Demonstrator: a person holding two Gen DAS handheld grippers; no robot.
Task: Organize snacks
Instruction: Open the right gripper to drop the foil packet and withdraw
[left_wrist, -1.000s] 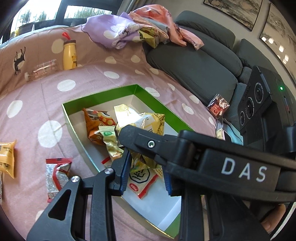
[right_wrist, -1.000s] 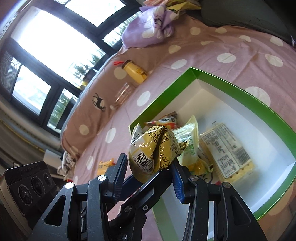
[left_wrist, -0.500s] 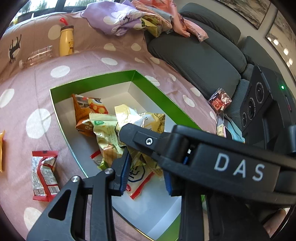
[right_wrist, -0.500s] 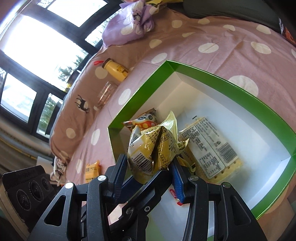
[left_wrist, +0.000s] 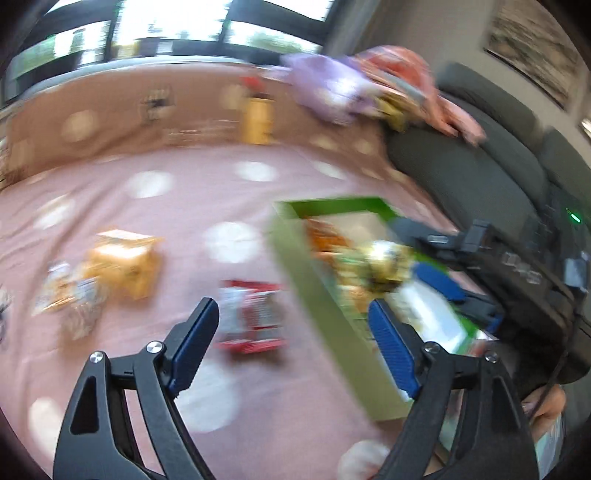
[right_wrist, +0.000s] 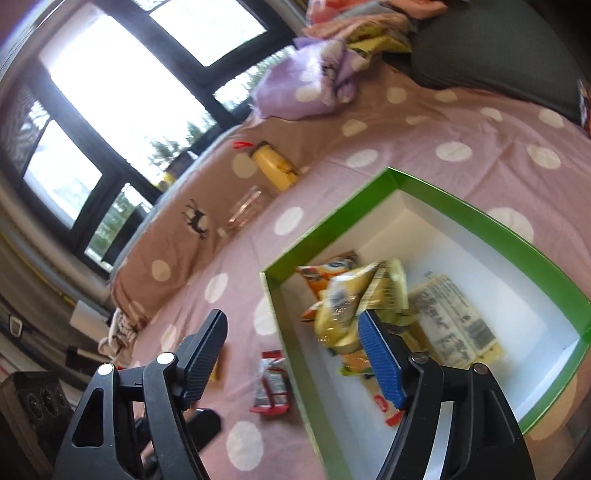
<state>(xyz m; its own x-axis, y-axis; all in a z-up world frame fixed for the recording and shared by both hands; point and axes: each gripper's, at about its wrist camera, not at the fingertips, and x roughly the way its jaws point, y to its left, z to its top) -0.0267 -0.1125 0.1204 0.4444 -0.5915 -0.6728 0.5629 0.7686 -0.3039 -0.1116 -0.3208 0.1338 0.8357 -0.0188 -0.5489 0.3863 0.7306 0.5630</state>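
The green box sits right of centre in the right wrist view, and several snack packets already lie on its white floor. A yellow packet rests on the heap in the box's near left corner, just beyond the blue pads of the right gripper. That gripper's jaws have just been opening; they now stand wide with nothing between them, so the yellow packet is judged delivered. A flat cracker pack lies beside the heap.

The left gripper has likewise just been opening. Its jaws are wide and empty, and its view is heavily blurred. It points toward the red-and-white packet, which lies on the sheet just left of the box wall. This is judged the likely next pick-up.

Work remaining: the red-and-white packet, an orange packet at left of the left wrist view, and a blurred cluster of wrappers beside it. All lie outside the box. The task is judged partly done.

The surface is a pink sheet with white dots, apparently over a bed or sofa. A yellow bottle and a clear bottle lie on it at centre. A lilac cloth bundle sits at upper centre, dark cushions at right, and large windows at upper left.
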